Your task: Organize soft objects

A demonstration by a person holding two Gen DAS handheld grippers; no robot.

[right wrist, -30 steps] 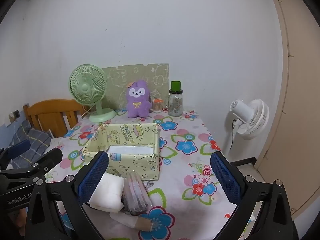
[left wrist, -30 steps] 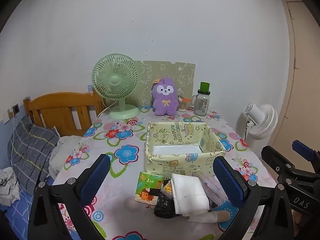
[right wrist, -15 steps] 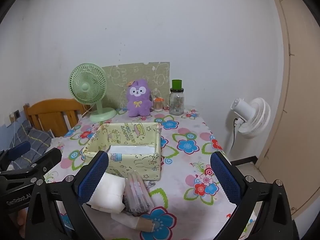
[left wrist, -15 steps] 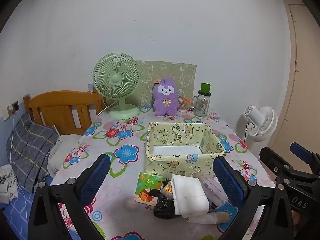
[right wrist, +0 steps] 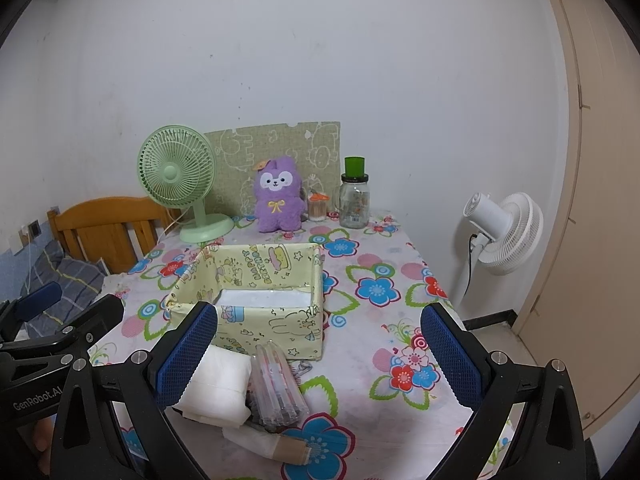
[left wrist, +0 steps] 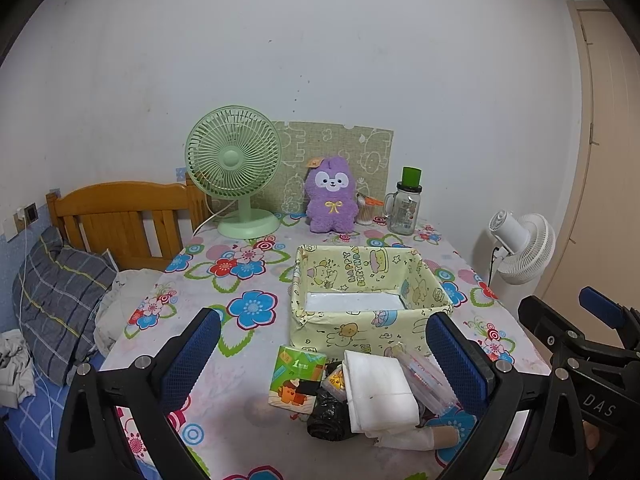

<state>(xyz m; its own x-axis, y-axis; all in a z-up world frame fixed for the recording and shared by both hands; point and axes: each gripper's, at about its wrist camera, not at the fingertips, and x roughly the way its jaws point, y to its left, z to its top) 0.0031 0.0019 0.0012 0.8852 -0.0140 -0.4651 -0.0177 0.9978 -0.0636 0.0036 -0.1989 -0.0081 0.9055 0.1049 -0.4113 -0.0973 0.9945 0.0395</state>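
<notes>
A pile of soft items, topped by a folded white cloth, lies at the table's near edge, touching the yellow fabric box. Left gripper and right gripper hover above, level, jaws wide, empty.

Left gripper: black angular frame with two fingers, each faced with a blue cross-hatched pad. A silver screw head sits on each finger arm near the pad base, lower left and lower right of the left wrist frame.

Right gripper: same black frame, blue textured pads and silver screws. At the right edge of the left wrist frame its body shows white lettering "DAS". At the lower left of the right wrist frame, the left gripper's body reads "GenRobot.AI".
</notes>
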